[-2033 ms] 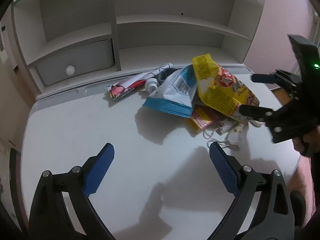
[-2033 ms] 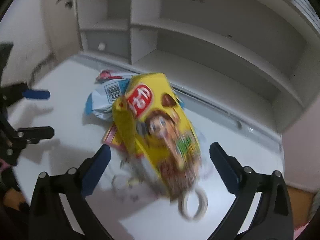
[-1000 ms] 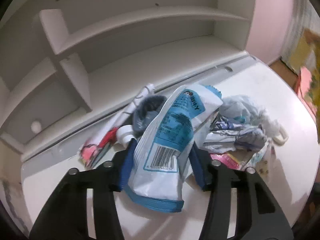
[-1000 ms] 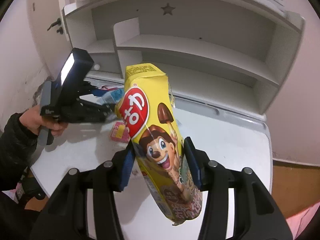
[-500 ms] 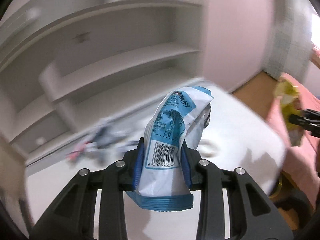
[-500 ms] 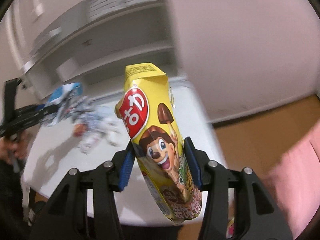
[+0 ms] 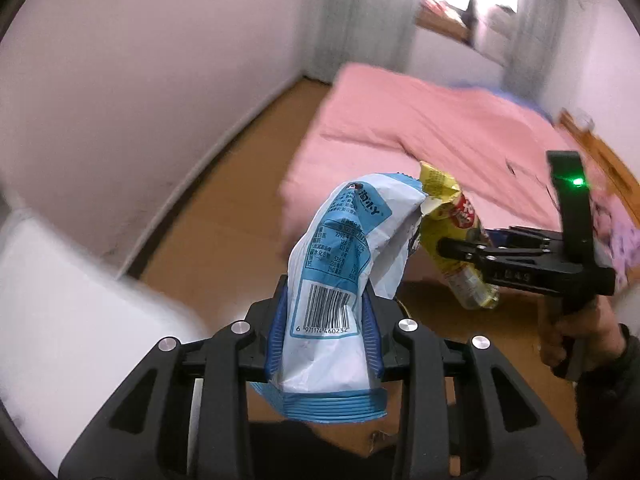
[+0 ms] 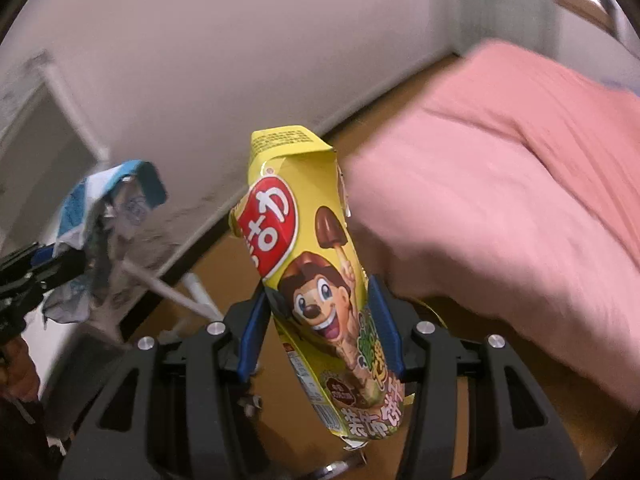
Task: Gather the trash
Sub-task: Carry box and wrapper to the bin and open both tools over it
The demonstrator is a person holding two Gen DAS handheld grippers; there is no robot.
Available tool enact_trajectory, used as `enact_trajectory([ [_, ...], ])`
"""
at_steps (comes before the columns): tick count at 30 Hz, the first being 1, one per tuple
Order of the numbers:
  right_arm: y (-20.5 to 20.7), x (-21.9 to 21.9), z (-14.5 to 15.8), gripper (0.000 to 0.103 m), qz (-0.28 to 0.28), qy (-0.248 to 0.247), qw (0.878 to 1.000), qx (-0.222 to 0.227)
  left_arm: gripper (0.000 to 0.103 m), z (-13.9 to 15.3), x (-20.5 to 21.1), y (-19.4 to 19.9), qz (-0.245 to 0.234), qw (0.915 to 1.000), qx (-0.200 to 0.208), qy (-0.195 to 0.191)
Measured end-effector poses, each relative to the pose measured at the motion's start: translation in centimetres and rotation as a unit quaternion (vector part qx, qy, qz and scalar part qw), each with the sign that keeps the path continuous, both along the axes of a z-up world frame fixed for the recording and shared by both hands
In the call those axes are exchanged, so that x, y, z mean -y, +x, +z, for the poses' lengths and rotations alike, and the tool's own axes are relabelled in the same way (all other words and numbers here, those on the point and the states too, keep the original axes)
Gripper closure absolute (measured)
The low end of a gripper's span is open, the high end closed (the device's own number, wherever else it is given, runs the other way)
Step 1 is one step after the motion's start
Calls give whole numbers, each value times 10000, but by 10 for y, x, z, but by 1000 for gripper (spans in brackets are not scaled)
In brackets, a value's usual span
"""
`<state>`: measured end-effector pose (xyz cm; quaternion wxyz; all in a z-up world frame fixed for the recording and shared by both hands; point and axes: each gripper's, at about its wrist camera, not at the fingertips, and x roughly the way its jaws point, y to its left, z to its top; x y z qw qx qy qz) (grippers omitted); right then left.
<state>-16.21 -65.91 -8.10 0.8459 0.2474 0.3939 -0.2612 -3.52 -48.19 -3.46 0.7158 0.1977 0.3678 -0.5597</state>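
Note:
My left gripper (image 7: 324, 332) is shut on a blue and white snack bag (image 7: 340, 264) and holds it upright in the air above the wooden floor. My right gripper (image 8: 320, 332) is shut on a yellow snack box (image 8: 316, 280) with a cartoon face. In the left wrist view the right gripper (image 7: 452, 248) shows at the right with the yellow snack box (image 7: 456, 236) in it. In the right wrist view the left gripper (image 8: 44, 260) shows at the far left with the blue and white bag (image 8: 100, 224).
A bed with a pink cover (image 7: 432, 128) fills the right side; it also shows in the right wrist view (image 8: 500, 184). A wooden floor (image 7: 224, 224) lies below. The white desk corner (image 7: 60, 300) is at the left. A pale wall (image 8: 240, 40) stands behind.
Both grippers closed on their wrappers at the desk, lifted them, and swung right, away from the desk and shelves, toward the floor and the bed.

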Motion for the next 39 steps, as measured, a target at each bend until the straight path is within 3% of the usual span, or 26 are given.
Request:
enact_trajectory([
  [4, -44, 30, -56, 55, -569, 458, 9968, -331, 71, -72, 61, -18, -401, 9975, -300, 491],
  [10, -72, 56, -137, 55, -1012, 1123, 9861, -691, 71, -179, 115, -21, -446, 9875, -747, 1317],
  [17, -73, 60, -181, 54, -1177, 1473, 9790, -777, 70, -240, 147, -21, -528, 9781, -1003, 1748],
  [21, -70, 64, -188, 53, -1213, 1536, 9773, -812, 65, -244, 159, -27, -623, 9750, -1109, 1822],
  [24, -70, 68, -189, 53, -1251, 1565, 9765, -797, 50, -250, 167, -35, -666, 9749, -1090, 1823],
  [27, -66, 76, -191, 52, -1265, 1581, 9758, -822, 48, -245, 168, -34, -686, 9761, -1049, 1778],
  [32, -54, 80, -200, 49, -1174, 1658, 9745, -956, 39, -222, 157, -28, -618, 9804, -924, 1624],
  [36, -42, 82, -202, 36, -1168, 1680, 9740, -969, 32, -197, 140, -19, -460, 9848, -864, 1436],
  [39, -36, 82, -197, 33, -1166, 1648, 9750, -929, 25, -173, 130, -16, -389, 9885, -737, 1262],
])
